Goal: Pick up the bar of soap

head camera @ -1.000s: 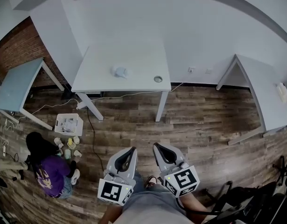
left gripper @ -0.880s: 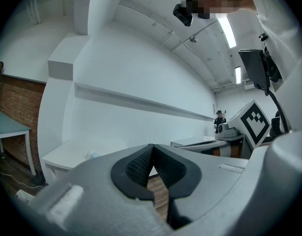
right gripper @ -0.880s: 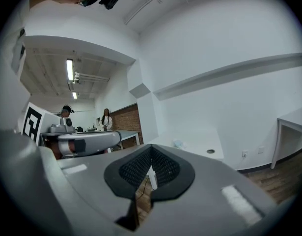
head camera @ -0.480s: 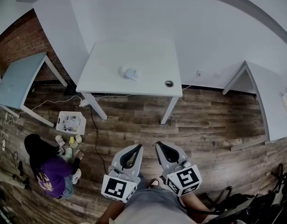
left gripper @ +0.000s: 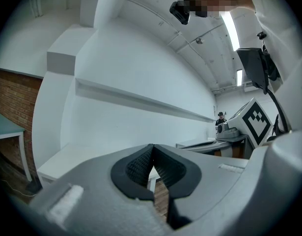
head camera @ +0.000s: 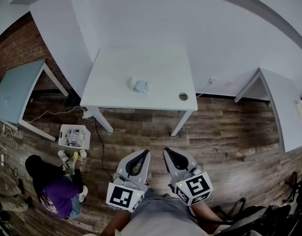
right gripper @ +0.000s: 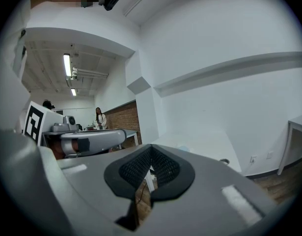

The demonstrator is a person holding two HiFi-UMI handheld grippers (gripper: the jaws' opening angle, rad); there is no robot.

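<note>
2 grippers are showing at the bottom of the head view, the left gripper [head camera: 143, 153] and the right gripper [head camera: 166, 152], side by side above the wooden floor [head camera: 224, 141]. Each is carrying a cube [head camera: 123, 197] printed with a black-and-white square marker; that pattern is the only print reading clearly.

In the left gripper view the jaws are pressing together with nothing between them. The right gripper view is showing the same, its ribbed pads [right gripper: 135, 168] meeting and holding nothing.

The bar of soap [head camera: 139, 85], a small pale lump too blurred to outline, is lying near the middle of the white worktop [head camera: 116, 68], well apart from both grippers. A round dark-rimmed ring [head camera: 183, 96] is sitting by the worktop's front right corner; whether it is a hole or a dish I cannot tell.

On the floor off the worktop's front left corner, a white bin [head camera: 73, 126] is holding small items too tiny to name. Several bottles [head camera: 72, 155] are standing just beside it, and a person in a purple top [head camera: 57, 198] is crouching near them.
</note>
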